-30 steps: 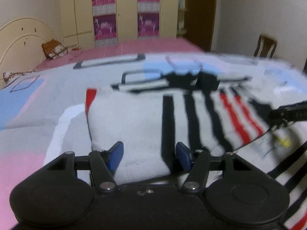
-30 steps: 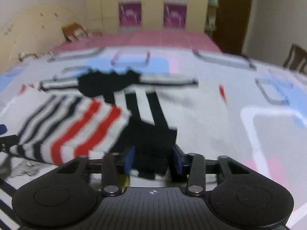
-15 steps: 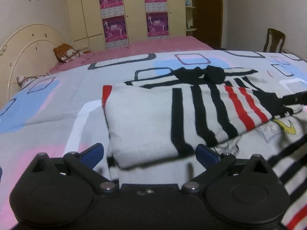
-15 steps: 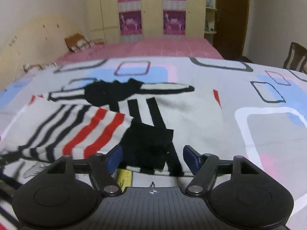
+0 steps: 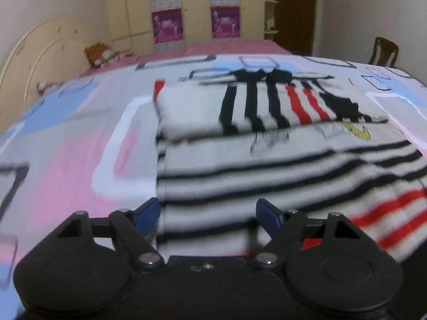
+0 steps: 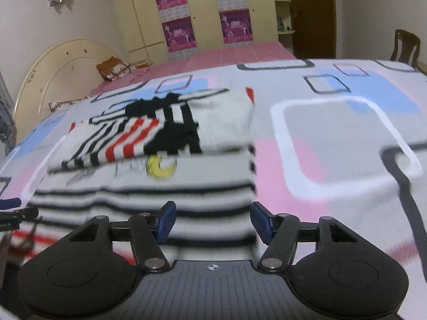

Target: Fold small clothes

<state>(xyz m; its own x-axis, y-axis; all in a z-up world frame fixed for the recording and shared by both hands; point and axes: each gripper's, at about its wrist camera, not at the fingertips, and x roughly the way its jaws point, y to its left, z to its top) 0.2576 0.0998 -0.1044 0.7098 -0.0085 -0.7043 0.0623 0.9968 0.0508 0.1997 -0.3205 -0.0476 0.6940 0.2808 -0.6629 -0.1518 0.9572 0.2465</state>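
A small white sweater (image 5: pixel 267 154) with black and red stripes lies flat on the bed, its sleeves folded across the chest. It also shows in the right wrist view (image 6: pixel 170 176). My left gripper (image 5: pixel 208 213) is open and empty, hovering over the sweater's near left hem. My right gripper (image 6: pixel 212 218) is open and empty over the near right hem. The left gripper's tip (image 6: pixel 10 204) shows at the left edge of the right wrist view.
The sweater lies on a bedsheet (image 5: pixel 80 160) printed with pink, blue and grey squares. A cream headboard (image 6: pixel 61 74) and a pillow (image 6: pixel 112 68) are at the far left. A wardrobe with purple posters (image 6: pixel 205 13) and a wooden chair (image 6: pixel 405 45) stand behind.
Both grippers let go of the folded sleeves, opened, and drew back toward the near hem. The sleeves now lie across the sweater's chest.
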